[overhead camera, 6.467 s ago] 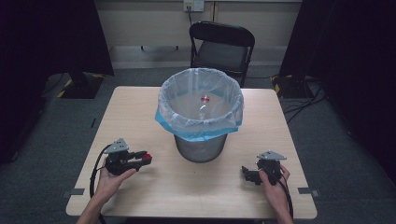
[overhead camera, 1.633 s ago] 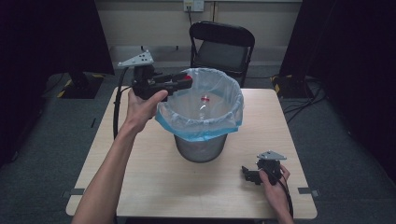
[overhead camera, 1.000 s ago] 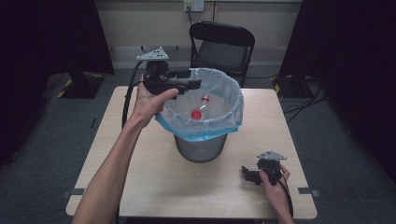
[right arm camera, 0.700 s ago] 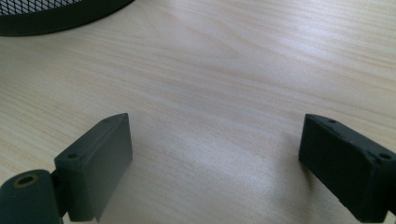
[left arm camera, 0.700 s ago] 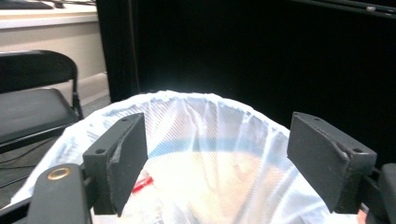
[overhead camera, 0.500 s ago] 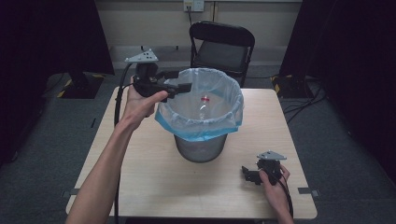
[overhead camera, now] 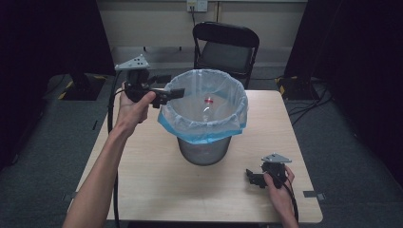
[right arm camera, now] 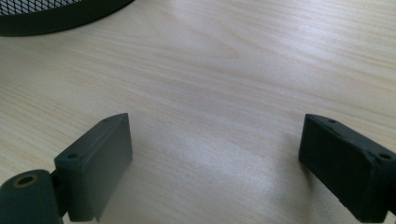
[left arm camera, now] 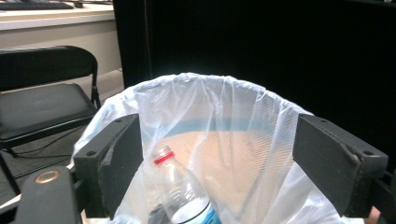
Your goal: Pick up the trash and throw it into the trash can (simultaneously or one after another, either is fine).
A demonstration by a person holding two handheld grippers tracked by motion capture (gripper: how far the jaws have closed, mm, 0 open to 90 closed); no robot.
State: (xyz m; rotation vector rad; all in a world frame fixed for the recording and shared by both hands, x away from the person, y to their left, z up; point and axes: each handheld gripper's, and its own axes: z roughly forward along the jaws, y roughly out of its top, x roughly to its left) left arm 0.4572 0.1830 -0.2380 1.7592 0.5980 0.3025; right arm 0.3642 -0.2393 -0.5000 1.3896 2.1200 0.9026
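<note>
Two grippers wide open, bottle in the bin

Left gripper point(overhead camera: 173, 93) is held up at the near-left rim of the bin point(overhead camera: 204, 142); its jaws have just been opening and now stand wide apart, with nothing between them. Clear plastic bottle point(left arm camera: 180, 196) with red cap sits just ahead of and below those jaws, inside the bin's clear liner point(overhead camera: 190, 124), leaning, cap up. In the high view the bottle point(overhead camera: 207, 108) is well down inside the bin. Right gripper point(overhead camera: 251, 177) rests on the table point(overhead camera: 152, 166), well to the right of the bin and nearer the person; jaws spread wide, bare wood between them.
</note>
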